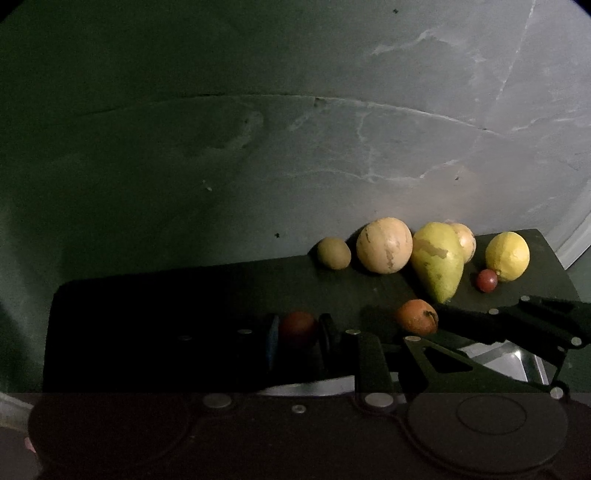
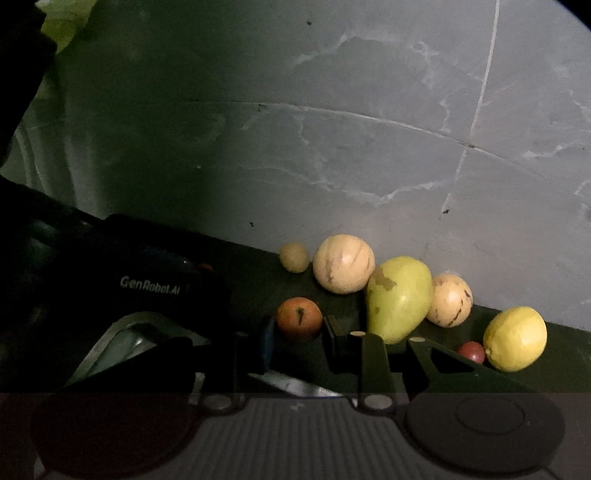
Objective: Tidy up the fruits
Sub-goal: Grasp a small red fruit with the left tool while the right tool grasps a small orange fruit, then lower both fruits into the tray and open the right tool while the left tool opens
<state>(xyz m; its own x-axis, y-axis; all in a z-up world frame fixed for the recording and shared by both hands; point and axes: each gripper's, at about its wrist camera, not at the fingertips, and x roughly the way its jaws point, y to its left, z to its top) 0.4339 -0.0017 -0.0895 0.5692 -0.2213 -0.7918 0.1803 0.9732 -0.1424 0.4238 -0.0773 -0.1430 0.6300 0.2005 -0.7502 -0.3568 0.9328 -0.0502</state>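
We saw a grey marbled wall (image 2: pixel 369 129) with pale veins and thin seam lines behind a dark table (image 1: pixel 184 295). A dim yellow-green patch (image 2: pixel 62 18) sat in the upper left corner of the right wrist view.

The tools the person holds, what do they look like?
Both are black, flat-plated frames dotted with round silver rivets. The left tool has a blue pad on one finger, and so does the right tool. Each has a triangular cut-out in its side plate. In the right wrist view, the left one's dark body carries white lettering, "GenRobot.AI".
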